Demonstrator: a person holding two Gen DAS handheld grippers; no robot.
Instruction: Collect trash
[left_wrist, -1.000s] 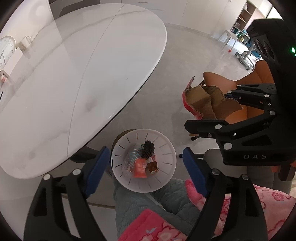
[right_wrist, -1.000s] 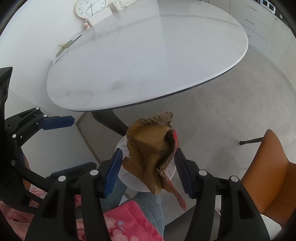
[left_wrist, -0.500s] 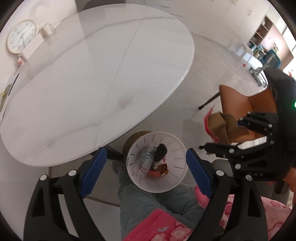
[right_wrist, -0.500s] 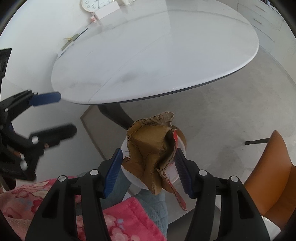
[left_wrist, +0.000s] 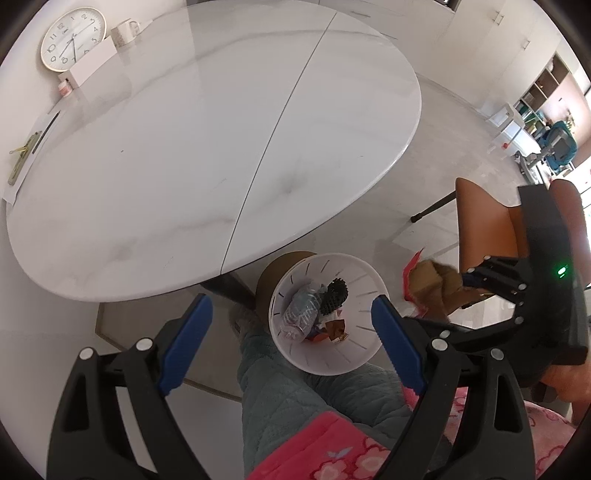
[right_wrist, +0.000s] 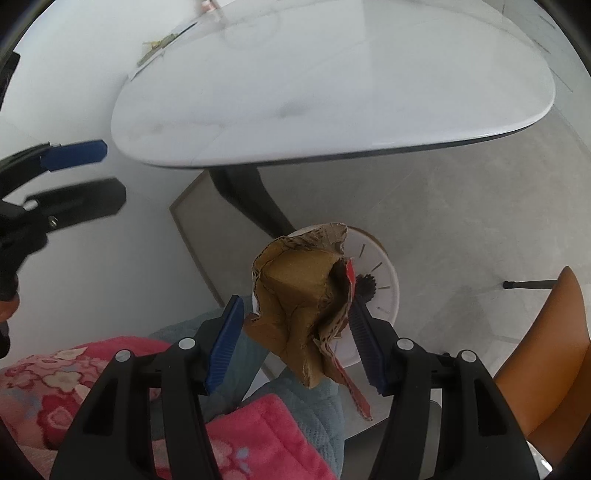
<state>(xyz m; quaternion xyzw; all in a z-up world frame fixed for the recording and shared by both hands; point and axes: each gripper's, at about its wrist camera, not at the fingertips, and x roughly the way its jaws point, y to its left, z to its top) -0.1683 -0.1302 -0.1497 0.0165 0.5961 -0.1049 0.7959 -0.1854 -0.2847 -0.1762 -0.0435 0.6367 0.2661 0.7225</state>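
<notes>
My right gripper (right_wrist: 297, 317) is shut on a crumpled piece of brown cardboard with a red side (right_wrist: 303, 295), held above a white slotted trash bin (right_wrist: 384, 284) on the floor. In the left wrist view the bin (left_wrist: 354, 273) holds a crushed plastic bottle (left_wrist: 301, 312), a black round object (left_wrist: 334, 295) and small wrappers (left_wrist: 334, 328). The cardboard (left_wrist: 432, 286) and the right gripper (left_wrist: 476, 291) show to the right of the bin. My left gripper (left_wrist: 291, 321) is open and empty, high above the bin.
A white oval marble table (left_wrist: 207, 140) stands behind the bin, with a clock (left_wrist: 72, 38), a mug (left_wrist: 123, 31) and a white box (left_wrist: 90, 66) at its far edge. An orange chair (left_wrist: 484, 218) is at the right. The person's legs (left_wrist: 295, 398) are below the bin.
My left gripper has risen and tilted, so more of the table shows. My right gripper with the cardboard has dropped lower and closer to the bin.
</notes>
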